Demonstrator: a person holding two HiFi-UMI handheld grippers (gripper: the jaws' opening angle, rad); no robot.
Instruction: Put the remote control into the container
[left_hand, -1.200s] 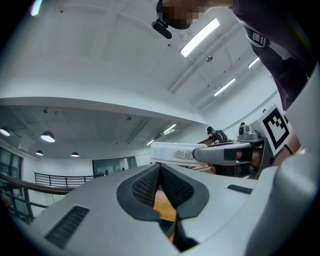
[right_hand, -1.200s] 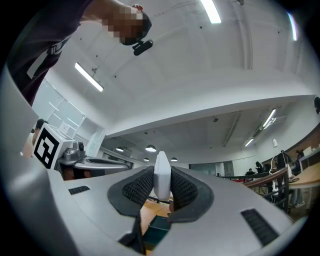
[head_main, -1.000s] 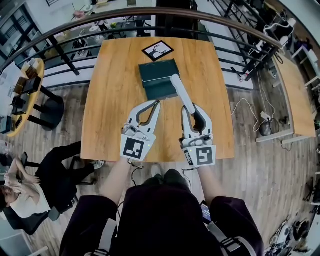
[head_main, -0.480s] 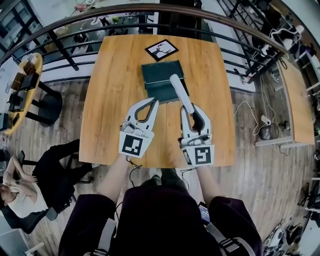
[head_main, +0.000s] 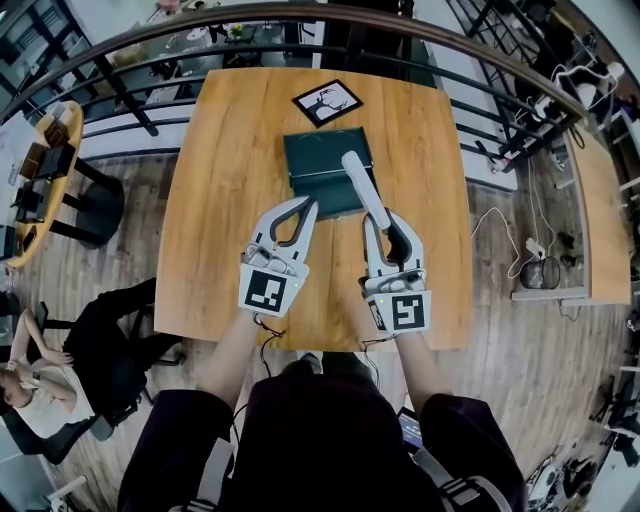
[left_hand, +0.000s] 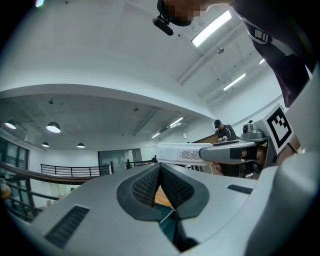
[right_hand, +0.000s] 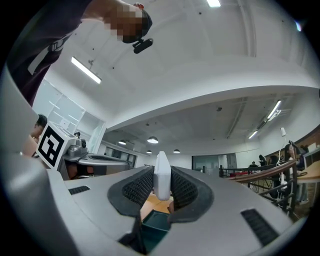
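In the head view a wooden table (head_main: 230, 200) fills the middle of the frame, with a dark green rectangular container (head_main: 310, 165) lying on it just above centre and a black-framed picture card (head_main: 327, 102) beyond it, near the table's top edge. The right gripper (head_main: 384, 218), right of centre, is clenched on a long white remote control (head_main: 362, 185). It grips the remote's near end. The rest slants up and to the left, so that its far end overlaps the right part of the container; whether it touches the container cannot be told. In the right gripper view the remote control (right_hand: 162, 176) stands squeezed between the two ribbed pads (right_hand: 139, 187), with a corner of the green container (right_hand: 156, 225) showing below them. The left gripper (head_main: 308, 205) hangs beside it, left of centre, its tips near the container's lower edge. In the left gripper view its pads (left_hand: 146, 186) are pressed together with nothing between them. The remote control (left_hand: 182, 152) crosses the upper right of that view, held by the right gripper (left_hand: 235, 152). A dark curved railing (head_main: 130, 60) runs along the top of the head view.
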